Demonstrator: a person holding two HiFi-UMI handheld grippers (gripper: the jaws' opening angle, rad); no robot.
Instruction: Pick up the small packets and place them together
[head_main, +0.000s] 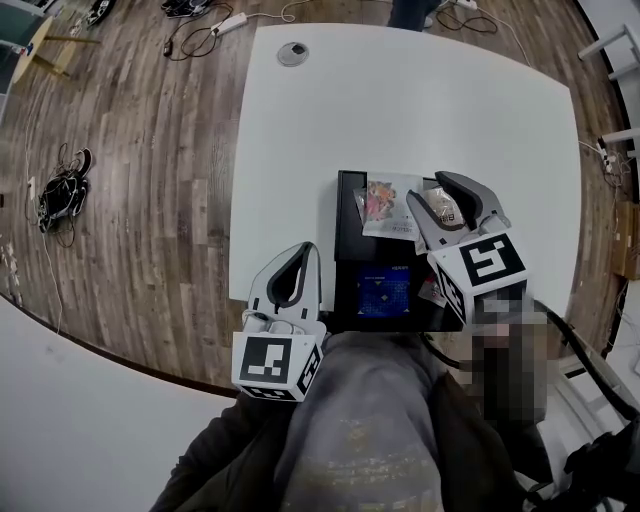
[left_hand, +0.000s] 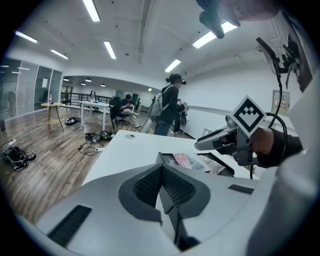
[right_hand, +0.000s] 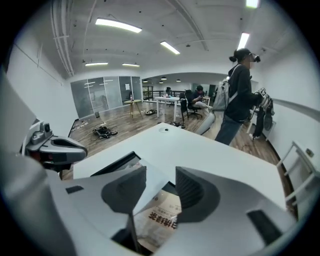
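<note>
"Which is nearer the brown packet (right_hand: 161, 214)?"

"The right gripper (right_hand: 160, 184): jaws spread, the packet directly beneath, in the black tray (head_main: 346, 250) beside the pink packet (head_main: 381, 200). The left gripper (left_hand: 163, 169) is pressed together, by the tray's left edge."

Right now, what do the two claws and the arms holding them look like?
Both the left claw and right claw are pale grey plastic with dark ribbed pads, each carrying a white cube of black square markers. Black cables run by the right one. The sleeves are dark.
</note>
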